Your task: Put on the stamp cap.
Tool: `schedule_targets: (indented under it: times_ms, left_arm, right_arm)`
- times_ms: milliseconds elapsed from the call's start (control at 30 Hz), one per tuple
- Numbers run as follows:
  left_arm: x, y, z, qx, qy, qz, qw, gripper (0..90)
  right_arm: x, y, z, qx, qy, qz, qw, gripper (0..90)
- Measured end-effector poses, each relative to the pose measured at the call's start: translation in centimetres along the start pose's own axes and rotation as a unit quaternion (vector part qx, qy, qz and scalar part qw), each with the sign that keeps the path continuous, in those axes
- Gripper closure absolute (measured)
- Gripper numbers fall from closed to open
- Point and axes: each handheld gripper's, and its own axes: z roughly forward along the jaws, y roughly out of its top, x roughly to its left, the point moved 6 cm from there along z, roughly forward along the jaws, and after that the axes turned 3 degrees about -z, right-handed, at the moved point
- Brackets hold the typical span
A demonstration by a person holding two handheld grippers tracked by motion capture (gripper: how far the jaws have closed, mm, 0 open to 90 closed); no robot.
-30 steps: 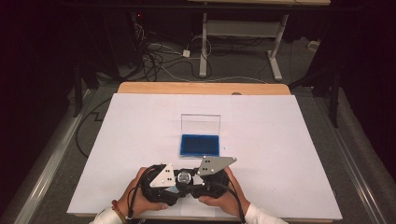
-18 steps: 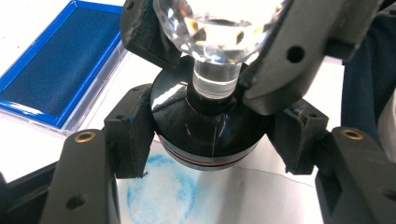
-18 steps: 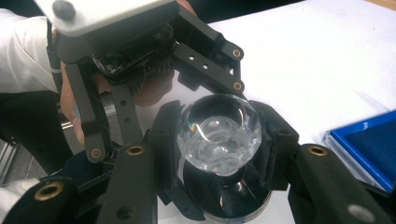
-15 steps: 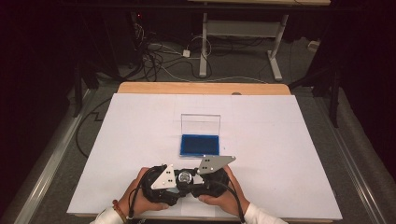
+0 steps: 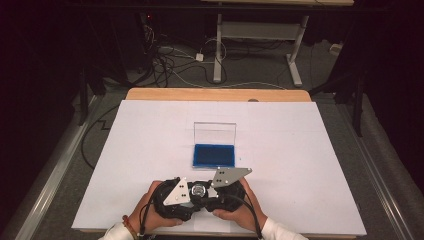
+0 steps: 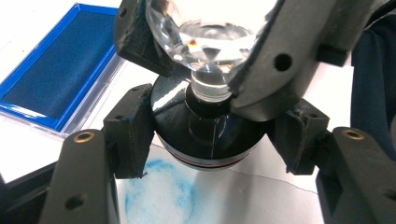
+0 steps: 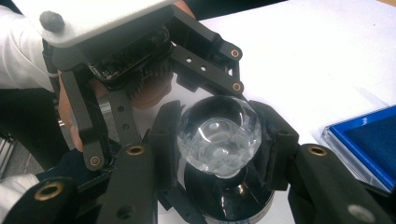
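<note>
Two hand-held grippers meet at the lower middle of the high view, and we see both closed on one stamp (image 5: 199,190) with a clear faceted knob and a round black base. In the left gripper view, the left hand-held gripper (image 6: 205,140) clamps its pads on the black base (image 6: 205,135), low in the frame, while the other gripper's jaws come down from the top. In the right gripper view, the right hand-held gripper (image 7: 217,137) holds the crystal knob (image 7: 217,135) at the centre, pads pressed to both sides of it. Under the stamp lies white paper (image 6: 261,191) with a pale blue round print (image 6: 159,196) at the lower left. We find the open blue ink pad (image 5: 214,155) just above the grippers on the white tabletop (image 5: 310,150), its clear lid (image 5: 215,133) standing upright behind it.
</note>
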Motion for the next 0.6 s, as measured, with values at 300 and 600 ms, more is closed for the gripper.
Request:
schedule_targets:
  times_ms: [300, 600]
  left_arm:
    - [0.19, 0.18, -0.19, -0.014, -0.004, -0.01, 0.9999, 32.4]
    - [0.15, 0.08, 0.18, -0.012, 0.0, -0.019, 0.9998, 17.4]
  right_arm:
    - [0.02, -0.04, 0.06, 0.001, -0.004, -0.001, 1.0, 57.3]
    - [-0.17, 0.13, -0.21, -0.001, -0.013, -0.003, 0.9999, 57.3]
